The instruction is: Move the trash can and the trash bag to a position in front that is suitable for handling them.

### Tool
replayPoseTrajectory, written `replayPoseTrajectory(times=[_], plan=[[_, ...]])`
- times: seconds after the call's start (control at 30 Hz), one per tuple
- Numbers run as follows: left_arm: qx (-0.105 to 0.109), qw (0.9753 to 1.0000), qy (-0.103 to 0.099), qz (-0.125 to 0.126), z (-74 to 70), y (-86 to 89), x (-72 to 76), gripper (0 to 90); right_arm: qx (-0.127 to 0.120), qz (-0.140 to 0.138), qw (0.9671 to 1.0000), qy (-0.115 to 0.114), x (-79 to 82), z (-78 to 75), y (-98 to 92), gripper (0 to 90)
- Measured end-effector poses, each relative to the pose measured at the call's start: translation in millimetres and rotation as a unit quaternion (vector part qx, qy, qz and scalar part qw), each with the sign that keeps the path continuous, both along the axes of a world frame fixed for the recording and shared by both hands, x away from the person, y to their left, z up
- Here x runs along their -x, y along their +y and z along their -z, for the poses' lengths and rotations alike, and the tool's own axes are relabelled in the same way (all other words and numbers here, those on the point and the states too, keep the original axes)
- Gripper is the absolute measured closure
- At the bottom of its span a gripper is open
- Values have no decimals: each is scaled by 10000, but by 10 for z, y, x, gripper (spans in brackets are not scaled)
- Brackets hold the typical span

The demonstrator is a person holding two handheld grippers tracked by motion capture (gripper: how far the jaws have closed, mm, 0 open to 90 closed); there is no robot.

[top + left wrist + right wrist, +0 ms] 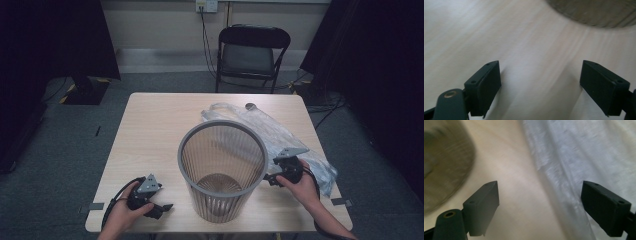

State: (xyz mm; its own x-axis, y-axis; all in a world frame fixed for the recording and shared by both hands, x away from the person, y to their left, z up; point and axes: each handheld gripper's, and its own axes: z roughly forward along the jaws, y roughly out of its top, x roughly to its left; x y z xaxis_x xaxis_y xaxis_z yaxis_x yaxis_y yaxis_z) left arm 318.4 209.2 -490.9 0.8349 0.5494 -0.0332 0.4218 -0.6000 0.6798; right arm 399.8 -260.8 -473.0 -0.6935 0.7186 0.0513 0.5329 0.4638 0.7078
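While a grey ribbed bin (222, 167) stands upright near the front middle of the table (150, 130), the 2 grippers sit on either side of it. At the bin's left, the left gripper (159, 206) rests low over bare wood with its jaws spread wide and nothing between them. On the bin's other side, the right gripper (270, 177) also has its jaws spread and empty, just beside the rim, over the edge of a clear plastic bag (280, 135) lying flat behind and right of the bin.
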Motion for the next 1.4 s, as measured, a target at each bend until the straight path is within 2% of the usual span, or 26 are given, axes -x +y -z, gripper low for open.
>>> replayPoseTrajectory(times=[0.03,0.07,0.1,0.13,0.2,0.23,0.27,0.4,0.47,0.53,0.6,0.67,0.73,0.8,0.87,1.0,1.23,1.27,1.4], plan=[[2,10000,-63,68,-18,-33,23,159,-13,-113,9999,59,104,43,13,149],[36,9999,-103,87,-39,-69,47,159,-13,-113,9999,59,104,43,13,149],[177,9998,-81,106,-70,-134,74,158,-3,-266,9996,60,199,114,39,149],[177,9998,-81,106,-70,-134,74,159,-3,-266,9996,60,199,114,39,149],[337,9994,-27,38,-74,-192,84,158,148,-484,9986,135,252,181,81,141],[356,9994,-10,36,-70,-211,80,158,212,-584,9980,91,266,183,102,147],[388,9992,32,37,-60,-233,74,157,164,-715,9973,74,268,184,138,147],[309,9995,87,61,-22,-302,52,157,227,-873,9959,-10,306,175,203,148],[393,9991,123,51,-20,-340,42,157,240,-1089,9937,-48,344,161,256,147],[387,9992,105,69,-22,-345,36,157,245,-1126,9933,-38,352,169,269,147],[426,9990,95,42,-27,-368,32,157,232,-1197,9925,-11,361,180,294,147],[564,9983,115,2,-39,-394,32,157,76,-1275,9918,-21,384,148,327,148],[577,9983,106,63,-52,-425,26,157,-12,-1346,9909,-25,395,124,351,148],[654,9978,128,45,-52,-452,16,157,-25,-1374,9905,-26,403,114,365,150],[607,9980,141,55,-47,-474,6,157,46,-1448,9894,-53,404,117,376,148],[623,9979,163,89,-43,-479,-1,156,-76,-1426,9897,59,389,140,361,148],[598,9979,174,153,-40,-505,8,154,56,-1650,9862,115,423,153,395,156],[484,9985,180,192,-48,-519,2,149,90,-1651,9862,118,420,147,400,151],[371,9989,154,243,-36,-541,-10,143,123,-1577,9873,126,398,146,401,150]])
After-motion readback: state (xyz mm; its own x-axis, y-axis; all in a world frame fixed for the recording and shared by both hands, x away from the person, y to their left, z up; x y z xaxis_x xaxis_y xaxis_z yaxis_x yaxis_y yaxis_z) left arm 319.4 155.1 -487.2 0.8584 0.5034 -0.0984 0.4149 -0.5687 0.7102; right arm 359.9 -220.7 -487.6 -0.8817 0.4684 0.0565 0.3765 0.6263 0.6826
